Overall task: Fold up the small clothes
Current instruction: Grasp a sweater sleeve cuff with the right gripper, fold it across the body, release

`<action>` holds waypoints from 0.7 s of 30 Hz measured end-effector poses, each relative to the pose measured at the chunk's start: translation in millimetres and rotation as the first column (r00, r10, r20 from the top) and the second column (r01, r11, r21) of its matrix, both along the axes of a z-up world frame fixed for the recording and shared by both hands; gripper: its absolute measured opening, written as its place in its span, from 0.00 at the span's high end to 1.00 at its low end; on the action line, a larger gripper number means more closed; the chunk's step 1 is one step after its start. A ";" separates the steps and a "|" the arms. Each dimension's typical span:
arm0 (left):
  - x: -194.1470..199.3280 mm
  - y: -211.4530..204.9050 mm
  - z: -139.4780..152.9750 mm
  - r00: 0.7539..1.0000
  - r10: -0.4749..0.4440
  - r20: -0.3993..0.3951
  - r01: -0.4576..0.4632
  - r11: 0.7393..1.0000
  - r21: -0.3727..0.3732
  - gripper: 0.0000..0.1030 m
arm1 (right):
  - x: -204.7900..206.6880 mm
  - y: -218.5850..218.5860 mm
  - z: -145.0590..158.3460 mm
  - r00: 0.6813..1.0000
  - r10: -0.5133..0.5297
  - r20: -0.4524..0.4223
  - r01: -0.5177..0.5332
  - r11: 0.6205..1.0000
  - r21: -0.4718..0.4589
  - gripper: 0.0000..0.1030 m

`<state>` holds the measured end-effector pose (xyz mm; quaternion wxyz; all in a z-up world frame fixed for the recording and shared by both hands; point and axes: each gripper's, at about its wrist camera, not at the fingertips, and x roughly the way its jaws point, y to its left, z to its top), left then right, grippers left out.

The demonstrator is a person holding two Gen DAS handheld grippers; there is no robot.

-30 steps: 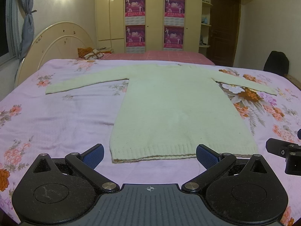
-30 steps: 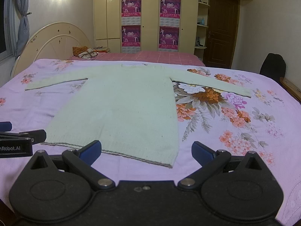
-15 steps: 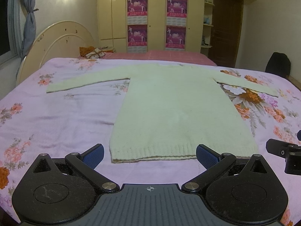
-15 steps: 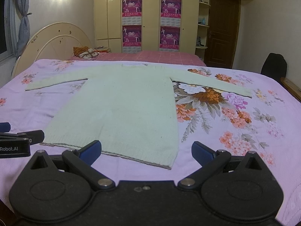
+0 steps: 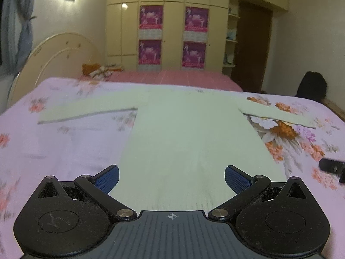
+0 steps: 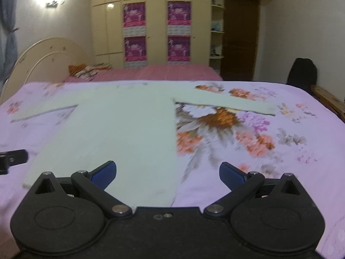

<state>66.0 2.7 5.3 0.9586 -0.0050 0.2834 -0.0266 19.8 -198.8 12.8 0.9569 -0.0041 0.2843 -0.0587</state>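
A pale cream long-sleeved knitted sweater (image 5: 189, 133) lies flat on the bed, sleeves spread to both sides, hem toward me. It also shows in the right wrist view (image 6: 120, 129). My left gripper (image 5: 171, 178) is open and empty, over the hem's middle. My right gripper (image 6: 167, 171) is open and empty, over the sweater's right hem corner. Both views are motion-blurred. The hem is hidden behind the gripper bodies.
The bed has a pink floral bedspread (image 5: 54, 142). A cream headboard (image 5: 54, 54) stands at the left, a second pink bed (image 5: 172, 77) and wardrobes behind. A black chair (image 6: 301, 73) stands at the right. The right gripper's tip (image 5: 332, 168) shows at the left view's right edge.
Both grippers have moved forward over the sweater; the hem that lay ahead of the fingers now sits under them. Both stay open.
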 end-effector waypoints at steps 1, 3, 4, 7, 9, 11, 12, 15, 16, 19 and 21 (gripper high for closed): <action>9.3 -1.6 1.0 1.000 -0.009 0.004 0.009 1.000 0.000 0.00 | 5.5 -6.4 1.4 1.000 -0.015 0.008 0.015 1.000 0.000 0.01; 28.4 -3.1 -0.6 1.000 -0.016 0.023 0.016 1.000 -0.012 0.00 | 20.1 -22.2 4.3 0.999 -0.050 0.019 0.050 0.999 0.014 0.02; 37.5 -4.3 -3.9 1.000 -0.009 0.025 0.009 1.000 -0.007 0.00 | 25.4 -28.8 4.9 0.998 -0.066 0.020 0.065 0.997 0.031 0.02; 75.9 -4.5 -20.7 0.999 -0.008 -0.054 0.009 1.000 0.004 0.00 | 47.6 -56.8 5.5 0.994 -0.104 0.016 0.101 0.987 0.124 0.03; 93.5 -3.3 -24.6 0.999 -0.007 -0.048 0.007 1.000 -0.004 0.00 | 65.3 -73.8 4.7 0.992 -0.124 0.016 0.120 0.983 0.135 0.04; 116.3 -1.3 -28.4 0.998 0.026 -0.048 -0.025 1.000 0.013 0.00 | 81.5 -88.7 2.9 0.989 -0.143 0.027 0.138 0.981 0.134 0.05; 128.2 0.5 -31.4 0.998 0.050 -0.048 -0.049 0.999 0.021 0.00 | 89.8 -96.6 2.0 0.987 -0.155 0.032 0.150 0.979 0.136 0.05; 173.1 8.3 -43.7 0.992 0.093 -0.084 -0.090 0.995 0.045 0.00 | 120.2 -126.5 -2.8 0.979 -0.197 0.044 0.187 0.968 0.166 0.06; 190.1 11.3 -48.6 0.990 0.106 -0.093 -0.101 0.993 0.054 0.00 | 130.2 -135.5 -5.2 0.976 -0.210 0.051 0.199 0.965 0.171 0.06; 233.0 16.6 -63.4 0.987 0.136 -0.090 -0.128 0.988 0.086 0.00 | 162.8 -168.6 -16.4 0.961 -0.272 0.053 0.256 0.946 0.199 0.07; 253.4 17.0 -70.5 0.986 0.153 -0.071 -0.145 0.984 0.108 0.00 | 183.0 -192.4 -26.8 0.945 -0.322 0.052 0.303 0.925 0.227 0.12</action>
